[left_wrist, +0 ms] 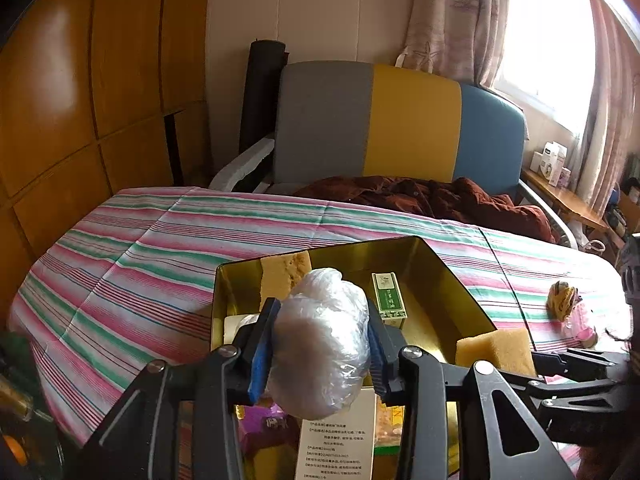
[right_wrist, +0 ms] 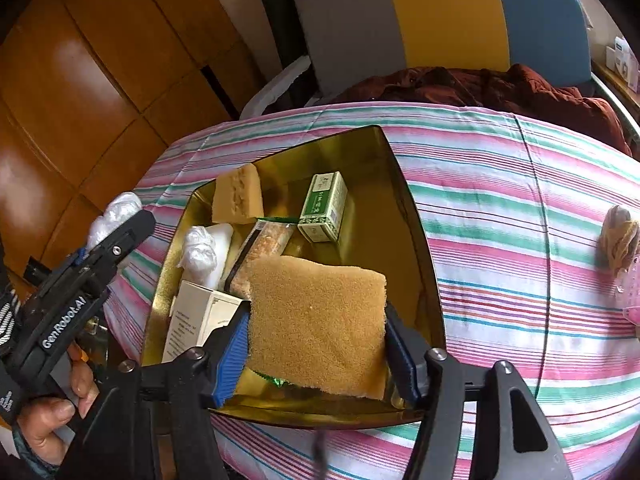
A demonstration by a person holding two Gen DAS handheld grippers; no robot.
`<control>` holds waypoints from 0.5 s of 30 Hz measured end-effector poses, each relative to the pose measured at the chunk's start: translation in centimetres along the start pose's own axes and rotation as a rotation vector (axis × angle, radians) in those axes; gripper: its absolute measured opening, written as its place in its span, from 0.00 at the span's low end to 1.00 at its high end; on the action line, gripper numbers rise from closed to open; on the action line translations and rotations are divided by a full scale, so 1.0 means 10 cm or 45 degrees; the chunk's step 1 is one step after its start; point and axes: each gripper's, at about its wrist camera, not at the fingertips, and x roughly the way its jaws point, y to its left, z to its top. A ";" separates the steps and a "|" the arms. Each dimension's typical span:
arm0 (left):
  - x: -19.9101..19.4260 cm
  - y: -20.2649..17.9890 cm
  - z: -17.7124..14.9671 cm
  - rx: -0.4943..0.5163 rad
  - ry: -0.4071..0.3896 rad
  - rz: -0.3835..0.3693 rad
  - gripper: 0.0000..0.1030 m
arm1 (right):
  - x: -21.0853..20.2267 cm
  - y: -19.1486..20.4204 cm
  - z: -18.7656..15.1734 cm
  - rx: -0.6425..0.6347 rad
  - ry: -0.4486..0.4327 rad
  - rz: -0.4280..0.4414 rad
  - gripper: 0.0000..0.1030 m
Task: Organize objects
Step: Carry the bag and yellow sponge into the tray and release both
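Left wrist view showed the left gripper (left_wrist: 320,344) clenched on a crumpled clear plastic bag (left_wrist: 320,344) at lower centre, held over the near end of the gold tin box (left_wrist: 460,284), which sat on the striped cloth (left_wrist: 160,248). Right wrist view had the right gripper (right_wrist: 316,344) grasping a tan sponge (right_wrist: 316,320) at lower centre, above the tin's near edge. Inside the tin lay a second sponge (right_wrist: 238,194), a green box (right_wrist: 324,208), a white box (right_wrist: 196,316) and a white plastic bundle (right_wrist: 204,252), with a small doll (right_wrist: 622,248) on the cloth at the right edge.
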 end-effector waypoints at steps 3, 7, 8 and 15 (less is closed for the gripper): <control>-0.01 0.00 0.02 -0.006 -0.012 0.014 0.59 | 0.02 0.01 -0.01 -0.003 0.003 -0.025 0.66; -0.05 0.01 0.02 -0.008 -0.032 0.023 0.66 | 0.03 0.02 -0.03 -0.014 -0.001 -0.044 0.75; -0.05 0.01 0.02 -0.011 -0.033 0.024 0.67 | 0.04 0.02 -0.03 -0.016 -0.002 -0.049 0.75; -0.10 0.01 0.02 -0.021 -0.041 0.023 0.71 | 0.02 0.03 -0.07 -0.018 -0.006 -0.054 0.75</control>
